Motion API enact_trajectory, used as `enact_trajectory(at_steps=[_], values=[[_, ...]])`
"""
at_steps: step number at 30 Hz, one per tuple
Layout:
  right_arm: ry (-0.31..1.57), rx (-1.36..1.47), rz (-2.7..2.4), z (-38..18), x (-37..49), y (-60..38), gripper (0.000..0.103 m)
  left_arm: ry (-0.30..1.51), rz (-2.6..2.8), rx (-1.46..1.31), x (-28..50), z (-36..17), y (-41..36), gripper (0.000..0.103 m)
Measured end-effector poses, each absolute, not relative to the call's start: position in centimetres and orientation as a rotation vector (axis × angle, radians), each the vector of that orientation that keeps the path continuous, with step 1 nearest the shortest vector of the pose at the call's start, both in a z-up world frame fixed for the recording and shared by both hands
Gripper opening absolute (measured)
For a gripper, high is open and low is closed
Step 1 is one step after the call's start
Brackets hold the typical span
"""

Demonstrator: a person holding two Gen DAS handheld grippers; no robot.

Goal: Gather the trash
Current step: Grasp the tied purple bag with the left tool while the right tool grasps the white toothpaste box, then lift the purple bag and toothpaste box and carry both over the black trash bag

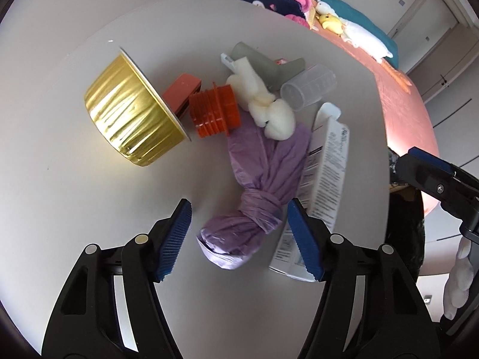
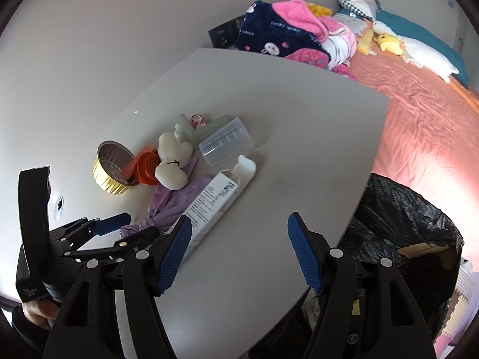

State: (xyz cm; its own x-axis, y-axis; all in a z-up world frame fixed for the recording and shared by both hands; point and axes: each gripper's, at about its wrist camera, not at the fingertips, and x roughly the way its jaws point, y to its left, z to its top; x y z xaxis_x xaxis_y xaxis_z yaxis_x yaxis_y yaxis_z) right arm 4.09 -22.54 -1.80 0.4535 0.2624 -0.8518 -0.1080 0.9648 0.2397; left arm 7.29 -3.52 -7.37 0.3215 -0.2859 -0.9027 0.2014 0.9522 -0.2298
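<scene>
A pile of trash lies on the grey table (image 1: 89, 194): a knotted purple plastic bag (image 1: 257, 185), a white printed carton (image 1: 326, 179), a gold foil cup (image 1: 131, 113) on its side, an orange ribbed plastic piece (image 1: 215, 110), white foam (image 1: 263, 101) and a clear measuring cup (image 1: 308, 86). My left gripper (image 1: 239, 236) is open, its jaws either side of the purple bag's knotted end. My right gripper (image 2: 239, 251) is open and empty over the table's near edge, to the right of the carton (image 2: 215, 203). The purple bag (image 2: 173, 206) also shows in the right wrist view.
A bin lined with a black bag (image 2: 401, 218) stands beside the table's right edge. A bed with a pink sheet (image 2: 419, 113), blankets and plush toys lies beyond it. A flat red-brown block (image 1: 181, 89) and a grey-green piece (image 1: 269, 62) lie in the pile.
</scene>
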Motion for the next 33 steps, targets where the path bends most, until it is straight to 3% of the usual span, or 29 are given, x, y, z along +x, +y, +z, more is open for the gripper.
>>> enact_trajectory(at_steps=[16, 22, 23, 27, 30, 33], values=[[1.202, 0.176, 0.254, -5.7, 7.3, -18.4, 0.068, 1.099, -0.306, 0.019, 6.1, -7.6, -3.6, 0.064], [1.188, 0.14, 0.257, -5.9, 7.1, -17.7, 0.047, 1.099, -0.3, -0.047, 6.1, -7.5, -2.8, 0.064], [1.184, 0.135, 0.258, -5.9, 7.0, -17.7, 0.045, 1.1, -0.297, -0.052, 6.1, -7.4, -2.7, 0.063], [1.171, 0.161, 0.269, -5.6, 6.6, -18.6, 0.032, 1.113, -0.313, -0.128, 5.8, -7.3, -1.7, 0.034], [1.164, 0.177, 0.287, -5.4, 6.4, -18.9, 0.029, 1.105, -0.32, -0.144, 5.5, -7.3, -1.8, 0.023], [1.148, 0.194, 0.308, -4.8, 6.0, -19.3, 0.029, 1.09, -0.334, -0.157, 5.0, -6.9, -2.0, 0.021]])
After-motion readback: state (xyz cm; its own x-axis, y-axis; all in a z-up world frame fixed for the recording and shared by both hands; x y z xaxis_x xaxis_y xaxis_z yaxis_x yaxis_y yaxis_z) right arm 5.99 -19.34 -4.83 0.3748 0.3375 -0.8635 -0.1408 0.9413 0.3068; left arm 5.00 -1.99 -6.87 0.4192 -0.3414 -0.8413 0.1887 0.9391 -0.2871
